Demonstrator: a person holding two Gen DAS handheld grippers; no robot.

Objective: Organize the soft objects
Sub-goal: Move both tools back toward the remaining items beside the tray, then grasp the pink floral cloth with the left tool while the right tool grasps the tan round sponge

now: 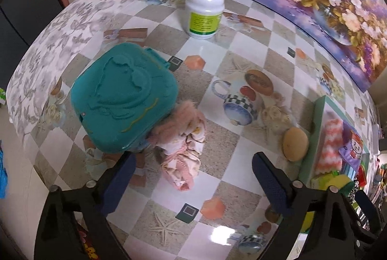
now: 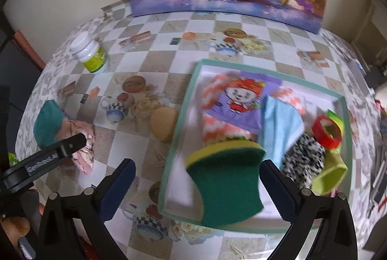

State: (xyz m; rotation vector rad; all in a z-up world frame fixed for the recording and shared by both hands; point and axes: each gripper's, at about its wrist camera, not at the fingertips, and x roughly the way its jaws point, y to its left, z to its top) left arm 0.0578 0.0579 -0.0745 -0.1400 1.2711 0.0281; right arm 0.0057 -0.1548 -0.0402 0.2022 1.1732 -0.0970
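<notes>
Left gripper point(image 1: 193, 177): I see my jaws standing wide, nothing pressed between the pads; the pink floral cloth bundle point(image 1: 185, 151) lies on the table just ahead of the tips, nearer the left finger.
Right gripper point(image 2: 197, 183): jaws spread wide here too; the green and yellow sponge point(image 2: 225, 185) sits between the fingers, blurred, and I cannot tell whether either pad touches it.
Cloth bundle: crumpled, lying against the teal case point(image 1: 123, 95), partly tucked under its edge.
Tray point(image 2: 347, 139): pale green rim, right of the bundle; I see in it a striped orange and white fabric point(image 2: 215, 129) under a purple cartoon cloth point(image 2: 241, 100), a blue cloth point(image 2: 280, 124), a black and white speckled piece point(image 2: 302, 160), and a red ring point(image 2: 326, 131).
Tan round sponge point(image 1: 295, 144): on the table, touching the tray's outer wall.
White bottle point(image 1: 205, 6): upright, far side, well apart from the bundle.
Table point(image 1: 241, 61): checked cloth with cup prints.
</notes>
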